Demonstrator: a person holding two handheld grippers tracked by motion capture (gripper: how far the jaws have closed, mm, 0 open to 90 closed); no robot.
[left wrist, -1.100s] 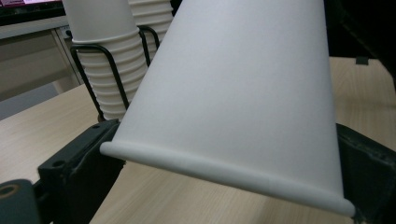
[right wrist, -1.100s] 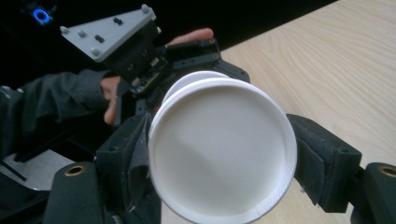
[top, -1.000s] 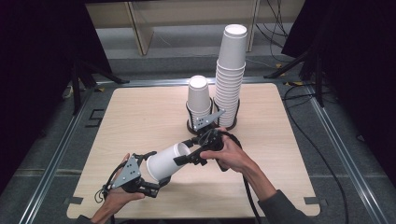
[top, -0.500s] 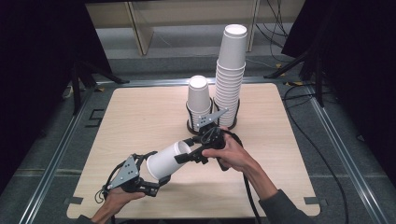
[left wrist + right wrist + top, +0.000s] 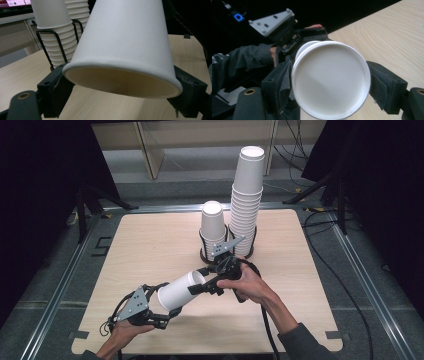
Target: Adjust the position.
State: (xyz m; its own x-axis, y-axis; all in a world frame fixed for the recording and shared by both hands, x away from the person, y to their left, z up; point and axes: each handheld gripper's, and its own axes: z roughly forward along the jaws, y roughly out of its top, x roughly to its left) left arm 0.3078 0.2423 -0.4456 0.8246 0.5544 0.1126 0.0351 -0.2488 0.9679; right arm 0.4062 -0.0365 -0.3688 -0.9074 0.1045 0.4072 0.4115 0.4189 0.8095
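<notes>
A white paper cup (image 5: 181, 290) lies on its side above the table, held at both ends. My left gripper (image 5: 162, 302) is at the cup's wide rim end; its jaws have just been closing, and in the left gripper view the pads press on the cup (image 5: 125, 45) from both sides near the rim, so the left gripper (image 5: 122, 92) is shut on it. My right gripper (image 5: 202, 280) grips the narrow base end. In the right gripper view the cup's round base (image 5: 332, 80) faces the camera, with the right gripper (image 5: 329, 85) shut on it.
A tall stack of paper cups (image 5: 247, 205) and a shorter stack (image 5: 212, 227) stand in a black wire rack (image 5: 205, 255) at the back middle of the wooden table (image 5: 150, 240). Metal rails border the table. Cables trail on the right.
The left gripper's jaws have closed in on the rim end of the cup. Both hands and the cup have stayed where they were.
</notes>
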